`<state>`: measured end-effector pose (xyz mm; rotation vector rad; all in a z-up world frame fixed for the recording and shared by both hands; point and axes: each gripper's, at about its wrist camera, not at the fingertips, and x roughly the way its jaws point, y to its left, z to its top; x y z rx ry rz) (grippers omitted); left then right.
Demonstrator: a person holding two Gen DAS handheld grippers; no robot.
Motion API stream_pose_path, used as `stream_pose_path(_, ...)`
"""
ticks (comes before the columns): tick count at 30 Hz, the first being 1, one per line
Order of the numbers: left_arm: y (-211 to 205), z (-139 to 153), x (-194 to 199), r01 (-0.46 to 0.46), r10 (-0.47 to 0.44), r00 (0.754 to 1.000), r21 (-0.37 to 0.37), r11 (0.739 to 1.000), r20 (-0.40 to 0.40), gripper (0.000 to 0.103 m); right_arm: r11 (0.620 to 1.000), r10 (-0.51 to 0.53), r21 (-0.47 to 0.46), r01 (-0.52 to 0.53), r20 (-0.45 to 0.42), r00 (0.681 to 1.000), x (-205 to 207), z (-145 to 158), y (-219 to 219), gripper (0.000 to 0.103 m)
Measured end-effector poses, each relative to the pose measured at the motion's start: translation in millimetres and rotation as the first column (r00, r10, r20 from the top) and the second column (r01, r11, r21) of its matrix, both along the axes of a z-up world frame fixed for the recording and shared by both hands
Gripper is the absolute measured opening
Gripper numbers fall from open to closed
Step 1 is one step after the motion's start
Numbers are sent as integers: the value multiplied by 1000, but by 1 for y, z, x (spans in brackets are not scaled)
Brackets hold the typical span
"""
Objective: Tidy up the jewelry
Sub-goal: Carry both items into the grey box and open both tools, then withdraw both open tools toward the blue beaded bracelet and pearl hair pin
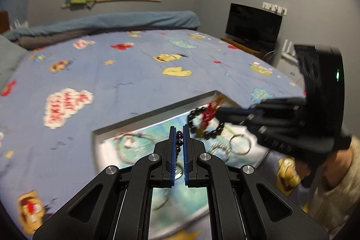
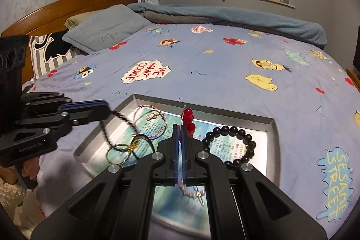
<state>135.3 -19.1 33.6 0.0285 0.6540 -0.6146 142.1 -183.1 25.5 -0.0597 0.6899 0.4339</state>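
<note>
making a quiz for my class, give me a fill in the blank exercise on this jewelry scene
1. The left tool is shut on a strand of dark ____.
2. The right tool pinches a thin piece topped with round ____ beads.
3. The black bead bracelet lies inside the grey ____.
4. The tray sits on a bed sheet printed with the words "Sesame ____".

Missing words: beads; red; tray; Street
</note>
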Motion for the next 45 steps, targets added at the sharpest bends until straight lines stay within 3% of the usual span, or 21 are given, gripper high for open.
stream_pose_path(4, -12, -19, 26, 3, -5, 996, -24, 1000, -87, 6, 1000, -7, -7, 7, -50, 999, 9, -15, -2, 2)
stream_pose_path(9, -16, -39, 44, -24, 24, 989, 1, 1000, -145, 6, 1000, -4, -21, 2, -105, 994, 12, -31, -5, 2)
stream_pose_path(16, -25, -54, 44, -35, 49, 988, 98, 995, -149, 6, 1000, 1, -29, -6, -178, 984, 13, -48, -6, 2)
stream_pose_path(20, -22, -55, 42, -41, 57, 988, 111, 993, -143, 6, 1000, -3, -23, -2, -197, 980, 10, -50, -9, 2)
stream_pose_path(22, -20, -55, 40, -42, 57, 988, 111, 993, -144, 7, 1000, -6, -21, 1, -205, 979, 8, -51, -11, 8)
stream_pose_path(25, -17, -54, 39, -56, 71, 988, 109, 992, -140, 28, 1000, -14, -17, 11, -205, 979, 6, -50, -14, 22)
stream_pose_path(29, -13, -50, 31, -75, 89, 989, 123, 990, -117, 28, 1000, -25, -11, 23, -199, 980, 1, -47, -19, 27)
stream_pose_path(31, -12, -48, 26, -79, 93, 990, 132, 988, -105, 29, 999, -34, -10, 33, -192, 981, -3, -44, -23, 37)
stream_pose_path(40, 1, -38, 0, -122, 133, 989, 158, 980, -61, 38, 997, -77, -13, 76, -143, 987, -26, -30, -35, 50)
stream_pose_path(45, 13, -33, -16, -153, 162, 986, 162, 975, -46, 54, 995, -93, -30, 90, -93, 991, -46, -19, -36, 65)
